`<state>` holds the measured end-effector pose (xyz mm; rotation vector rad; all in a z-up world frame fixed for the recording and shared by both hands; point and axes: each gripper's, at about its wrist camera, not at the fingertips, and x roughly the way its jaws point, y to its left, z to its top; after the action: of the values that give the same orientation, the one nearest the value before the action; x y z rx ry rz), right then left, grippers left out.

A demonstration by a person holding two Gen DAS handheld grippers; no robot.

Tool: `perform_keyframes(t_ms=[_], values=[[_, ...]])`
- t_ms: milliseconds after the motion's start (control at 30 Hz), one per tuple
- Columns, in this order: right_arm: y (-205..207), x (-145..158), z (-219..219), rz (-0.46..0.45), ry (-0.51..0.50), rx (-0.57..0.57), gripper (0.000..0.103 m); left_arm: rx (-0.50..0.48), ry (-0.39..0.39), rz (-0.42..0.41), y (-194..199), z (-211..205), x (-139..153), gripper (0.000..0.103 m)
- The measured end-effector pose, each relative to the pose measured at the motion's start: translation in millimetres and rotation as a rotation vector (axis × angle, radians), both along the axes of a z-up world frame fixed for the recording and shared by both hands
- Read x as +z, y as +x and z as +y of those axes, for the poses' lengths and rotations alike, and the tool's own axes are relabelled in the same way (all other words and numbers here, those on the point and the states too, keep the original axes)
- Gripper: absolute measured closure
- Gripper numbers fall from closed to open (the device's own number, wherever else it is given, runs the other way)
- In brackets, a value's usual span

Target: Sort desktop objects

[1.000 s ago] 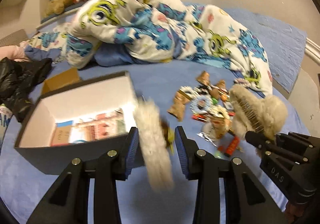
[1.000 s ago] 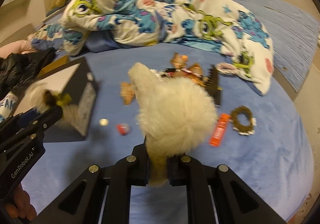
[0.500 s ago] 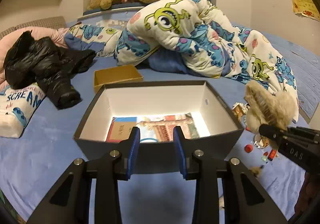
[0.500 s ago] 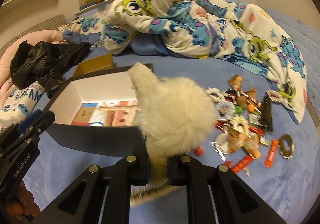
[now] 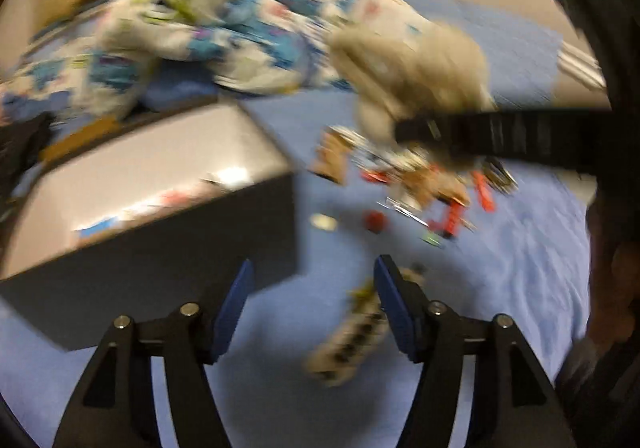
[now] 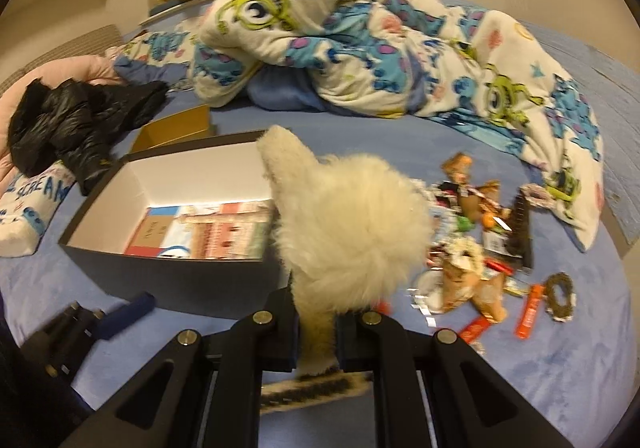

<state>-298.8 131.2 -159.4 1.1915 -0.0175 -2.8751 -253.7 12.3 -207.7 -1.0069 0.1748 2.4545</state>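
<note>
My right gripper [image 6: 316,332] is shut on a fluffy cream fur item [image 6: 344,228], held above the bed beside the open dark box [image 6: 168,268]; it shows blurred in the left wrist view [image 5: 416,68]. My left gripper [image 5: 312,312] is open and empty, low over the blue bed by the box corner [image 5: 240,232]. A furry strip with dark teeth [image 5: 352,332] lies on the bed just by its right finger, also seen under the right gripper [image 6: 316,392]. The box holds flat printed cards [image 6: 208,232].
A pile of small wrappers, clips and orange bars [image 6: 488,260] lies right of the box. A patterned duvet [image 6: 380,40] is heaped behind. A black jacket [image 6: 76,120] and a small brown box [image 6: 176,128] lie at the left. The left wrist view is motion-blurred.
My left gripper let go of the furry strip, which now lies on the bed, swung right and down, and opened wider. My right gripper, still holding the fur item, moved toward the box.
</note>
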Motion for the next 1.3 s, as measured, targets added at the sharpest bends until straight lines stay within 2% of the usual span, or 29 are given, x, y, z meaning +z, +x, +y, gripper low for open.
perform_keyframes(t_ms=[33,133,200,300,500,567,667,733,800,1067,1133,1300], values=[[0,1,8,0.0,0.003,-0.009,0.091,-0.027,-0.017,-0.014,-2,11,-7,0.036],[3,2,33,-0.002,-0.001,-0.042,0.091,-0.071,-0.133,-0.034,-3,45,-33,0.036],[4,3,46,-0.001,-0.002,-0.056,0.091,-0.096,-0.175,-0.049,-4,58,-43,0.036],[5,4,60,0.001,-0.01,-0.07,0.091,-0.11,-0.198,-0.06,-6,66,-54,0.036],[6,-1,71,-0.006,-0.029,-0.077,0.091,-0.101,-0.197,-0.155,-14,65,-82,0.036],[6,-4,69,-0.01,-0.031,-0.074,0.091,-0.094,-0.185,-0.14,-15,64,-82,0.034],[6,-6,66,-0.014,-0.028,-0.064,0.091,-0.075,-0.154,-0.162,-19,61,-84,0.034],[6,-6,64,-0.014,-0.026,-0.061,0.091,-0.062,-0.144,-0.163,-21,60,-83,0.041],[6,-6,62,-0.016,-0.03,-0.061,0.091,-0.07,-0.127,-0.169,-22,60,-81,0.06],[6,-1,54,-0.008,-0.016,-0.051,0.091,-0.042,-0.133,-0.14,-18,61,-73,0.062],[6,1,53,-0.006,-0.014,-0.049,0.091,-0.024,-0.132,-0.115,-16,59,-63,0.063],[5,4,50,-0.001,-0.013,-0.047,0.091,0.037,-0.067,-0.059,-17,37,-25,0.063]])
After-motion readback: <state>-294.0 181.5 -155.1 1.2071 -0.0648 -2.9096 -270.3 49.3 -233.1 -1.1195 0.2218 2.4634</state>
